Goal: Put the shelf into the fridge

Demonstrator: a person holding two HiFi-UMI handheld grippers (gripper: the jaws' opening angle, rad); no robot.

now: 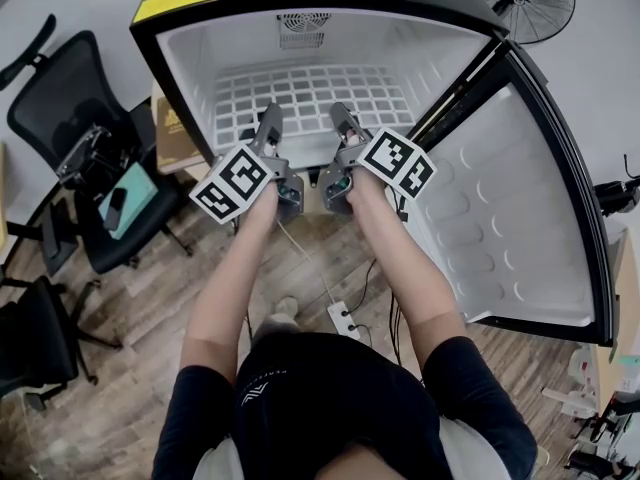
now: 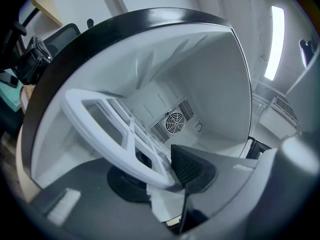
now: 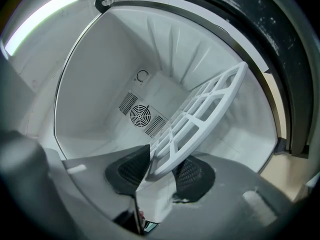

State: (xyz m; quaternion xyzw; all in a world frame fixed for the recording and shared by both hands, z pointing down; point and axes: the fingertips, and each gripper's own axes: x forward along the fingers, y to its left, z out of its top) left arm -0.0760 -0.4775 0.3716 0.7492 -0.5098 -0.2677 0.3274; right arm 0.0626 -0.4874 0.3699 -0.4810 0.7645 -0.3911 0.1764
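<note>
Upper centre: left gripper [image 1: 269, 120] and right gripper [image 1: 341, 118] jaws pinch the shelf's [image 1: 310, 93] front edge inside the fridge [image 1: 172, 30]. Insertion looks underway; next it likely needs seating level.

Could not trace the near rim of the shelf [image 1: 300, 96] in the head view: covered by left gripper [image 1: 270, 118] and right gripper [image 1: 340, 118]. Lost the tops of fridge [image 1: 300, 3] and fan [image 1: 535, 3] beyond the upper edge. Found one left pad [image 2: 120, 186] half masked by that rim.
</note>
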